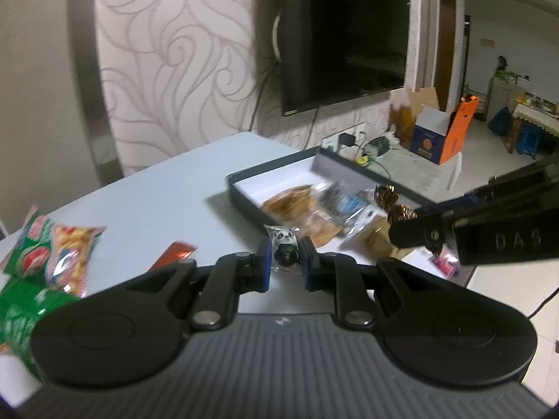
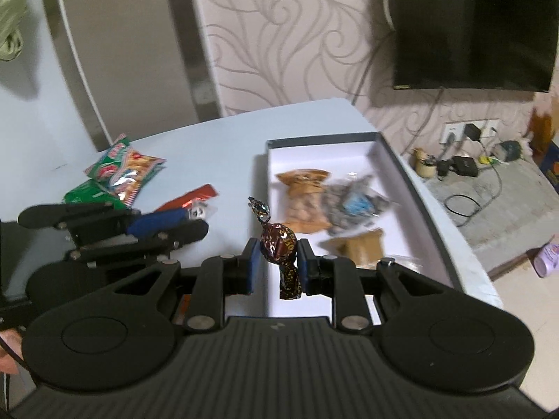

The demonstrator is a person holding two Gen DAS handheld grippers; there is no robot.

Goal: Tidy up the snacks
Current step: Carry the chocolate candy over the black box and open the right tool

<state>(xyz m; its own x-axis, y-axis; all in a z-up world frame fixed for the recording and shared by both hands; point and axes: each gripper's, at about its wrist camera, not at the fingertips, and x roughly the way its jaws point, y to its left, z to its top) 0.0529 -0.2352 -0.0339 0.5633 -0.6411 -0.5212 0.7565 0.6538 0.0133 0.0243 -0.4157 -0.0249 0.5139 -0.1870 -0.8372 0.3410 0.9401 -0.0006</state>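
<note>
- Between the blue pads of the left tongs [image 1: 283, 257]: gripped a small panda-printed candy [image 1: 284, 241], held just over the pale table [image 1: 167, 192], near the dark-walled box [image 1: 241, 188].
- Over the near edge of that box [image 2: 398, 171], in the right wrist view: pinched a brown foil-wrapped chocolate [image 2: 279, 244] upright in the right tongs [image 2: 278, 256], twisted ends sticking out above and below the pads.
- Inside the box, on its white floor: lay a tan biscuit pack [image 2: 304, 188], a clear pack with a blue label [image 2: 356, 206] just beside it, and a flat brown packet [image 2: 360, 248] nearer the camera.
- To the left on the table, well apart from the box: sat a heap of green and red snack bags [image 2: 118, 174], with a red wrapper [image 2: 195, 197] closer to the tongs.
- Behind the table: hung a dark television [image 1: 346, 38] on swirl-patterned wallpaper [image 1: 181, 52], cables trailing down to wall sockets [image 2: 468, 131].
</note>
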